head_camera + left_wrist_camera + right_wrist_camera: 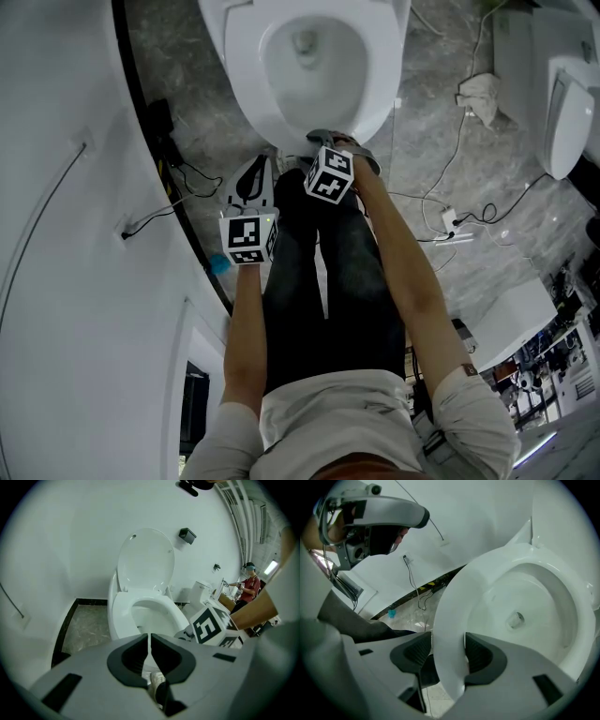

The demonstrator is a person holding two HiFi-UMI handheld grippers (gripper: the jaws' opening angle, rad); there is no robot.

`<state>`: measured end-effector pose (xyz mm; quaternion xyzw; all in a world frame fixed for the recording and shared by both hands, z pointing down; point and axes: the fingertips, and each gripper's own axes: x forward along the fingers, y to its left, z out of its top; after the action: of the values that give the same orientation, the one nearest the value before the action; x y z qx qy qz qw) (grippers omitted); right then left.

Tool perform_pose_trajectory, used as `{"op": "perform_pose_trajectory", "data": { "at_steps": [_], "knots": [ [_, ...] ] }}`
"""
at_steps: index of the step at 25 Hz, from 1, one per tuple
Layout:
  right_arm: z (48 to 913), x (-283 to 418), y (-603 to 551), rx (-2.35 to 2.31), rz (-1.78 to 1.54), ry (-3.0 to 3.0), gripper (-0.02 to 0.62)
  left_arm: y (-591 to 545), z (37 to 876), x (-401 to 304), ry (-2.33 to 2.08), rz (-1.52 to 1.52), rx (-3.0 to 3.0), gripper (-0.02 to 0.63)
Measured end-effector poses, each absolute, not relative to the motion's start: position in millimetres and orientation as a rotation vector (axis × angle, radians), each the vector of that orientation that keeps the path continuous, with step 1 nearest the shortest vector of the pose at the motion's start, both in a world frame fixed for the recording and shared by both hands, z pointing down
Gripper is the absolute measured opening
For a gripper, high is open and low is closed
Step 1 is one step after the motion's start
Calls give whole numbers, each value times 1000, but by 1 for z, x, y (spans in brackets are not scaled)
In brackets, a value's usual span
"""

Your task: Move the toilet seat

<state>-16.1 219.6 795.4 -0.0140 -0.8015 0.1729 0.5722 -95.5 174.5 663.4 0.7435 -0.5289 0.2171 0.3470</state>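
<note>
The white toilet seat [242, 66] lies down on the bowl [309, 56], and the lid [145, 559] stands raised against the wall. My right gripper [330, 142] is at the seat's front rim. In the right gripper view its two dark pads [417, 651] sit on either side of the seat's rim [450, 620] and touch it, so my right gripper [447, 654] is shut on the seat. My left gripper [251, 180] hangs lower left of the bowl; my left gripper [150, 651] has its jaws together with nothing between them, pointing at the seat [123, 609].
A white curved wall panel [75, 234] runs along the left. Cables and a socket strip [450, 221] lie on the grey marble floor at right, near a white cloth [480, 94] and another white fixture [567, 112]. A person in red [248, 585] stands far off.
</note>
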Motion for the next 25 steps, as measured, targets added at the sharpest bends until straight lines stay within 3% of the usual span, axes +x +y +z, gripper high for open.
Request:
{"op": "perform_pose_trajectory", "data": {
  "at_steps": [25],
  "knots": [
    [809,-13,221,-68,378,-1827,235,182,667,-106,-1375,558,1909,26]
  ]
}}
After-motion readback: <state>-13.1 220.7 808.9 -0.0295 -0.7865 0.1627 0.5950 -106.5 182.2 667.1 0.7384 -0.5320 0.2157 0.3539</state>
